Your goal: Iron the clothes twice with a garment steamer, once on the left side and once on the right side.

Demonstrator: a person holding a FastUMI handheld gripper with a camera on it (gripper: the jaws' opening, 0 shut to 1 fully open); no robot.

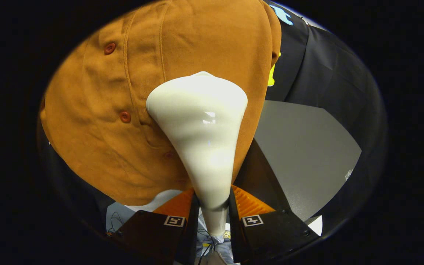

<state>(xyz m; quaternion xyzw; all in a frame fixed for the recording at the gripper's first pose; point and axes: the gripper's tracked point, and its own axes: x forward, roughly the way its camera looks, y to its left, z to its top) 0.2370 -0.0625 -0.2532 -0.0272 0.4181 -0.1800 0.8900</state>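
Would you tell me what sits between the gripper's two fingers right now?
In the gripper view, the steamer's narrow neck sits clamped between the gripper's fingers, its wide head against the shirt.

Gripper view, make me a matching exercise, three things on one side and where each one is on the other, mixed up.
Things:
1. steamer
2. shirt
3. shirt buttons

Places:
A. in a line beside the steamer's head
B. handle clamped between the fingers of the tool
C. hanging beyond the fingers, behind the steamer's wide head

Pairs: 1-B, 2-C, 3-A
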